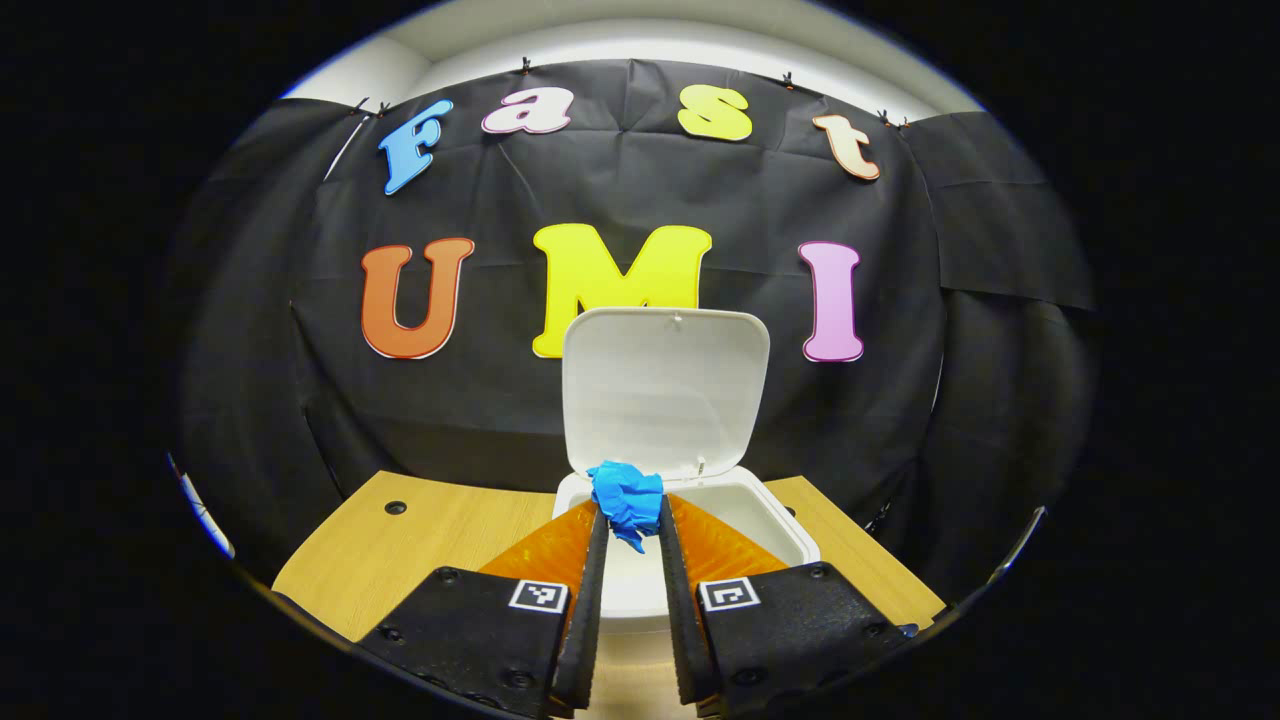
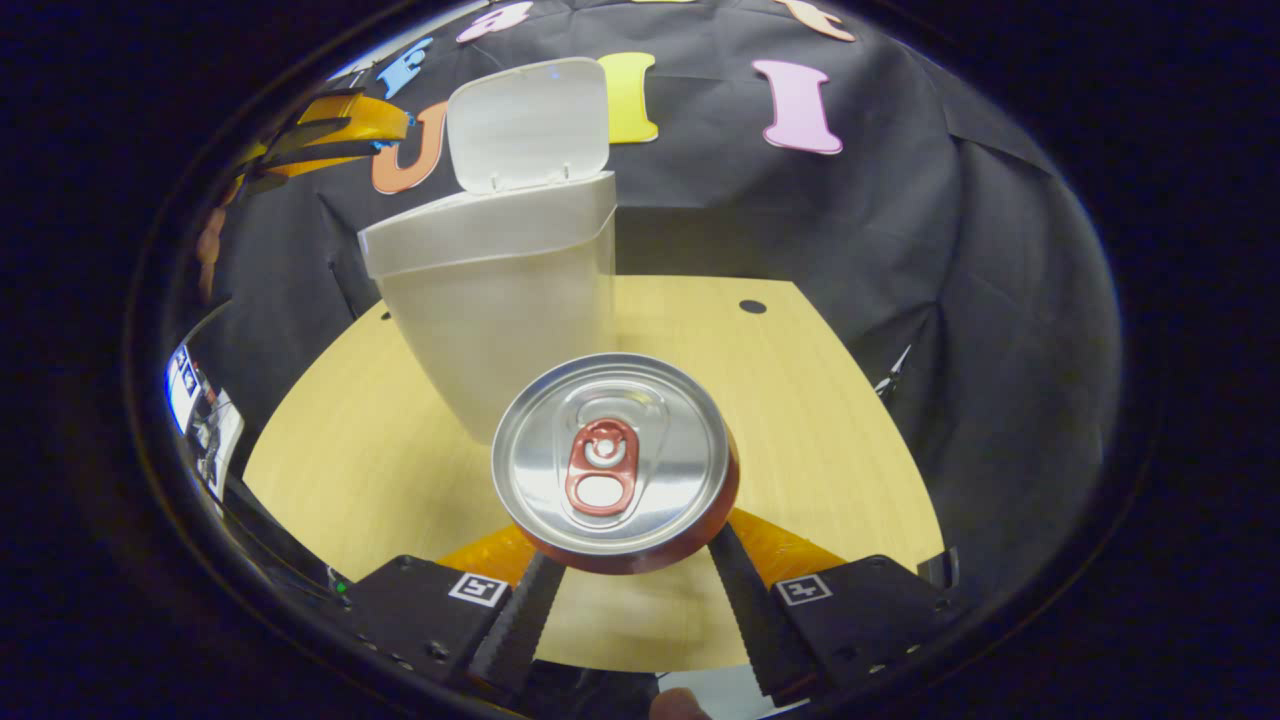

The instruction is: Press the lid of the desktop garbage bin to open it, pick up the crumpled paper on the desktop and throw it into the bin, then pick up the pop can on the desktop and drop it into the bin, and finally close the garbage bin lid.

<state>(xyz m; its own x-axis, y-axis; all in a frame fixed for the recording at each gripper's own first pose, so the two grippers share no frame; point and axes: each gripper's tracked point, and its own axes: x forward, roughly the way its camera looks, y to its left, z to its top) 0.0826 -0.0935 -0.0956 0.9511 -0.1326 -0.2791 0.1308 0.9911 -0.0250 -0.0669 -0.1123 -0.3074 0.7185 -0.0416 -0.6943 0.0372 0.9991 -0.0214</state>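
- The garbage bin (image 1: 790, 530) stands on the wooden table (image 1: 400, 560) with its lid (image 1: 665, 390) raised upright at the back, so the first step looks finished.
- The left gripper (image 1: 630, 520) is nearly closed, and its two fingertips pinch the crumpled blue paper (image 1: 627, 500) between them. In the left gripper view the paper hangs at the near rim of the bin, above the open mouth.
- I judge that the step in hand is the second one: throwing the paper into the bin. The paper is not yet released.
- The next move for this gripper, I think, is to spread the fingers so the paper falls inside. It may need to go a little more forward first, because the paper is close to the rim and could drop on the edge.
- The right gripper (image 2: 630, 560) is open wide. The pop can (image 2: 615, 460) stands upright on the table between its fingers, just in front of the bin. The can hides the fingertips, so I cannot tell if they touch its sides; the fingers look set apart from it.
- The can step is prepared but not done. It calls for closing the fingers on the can body and lifting it above the bin rim.
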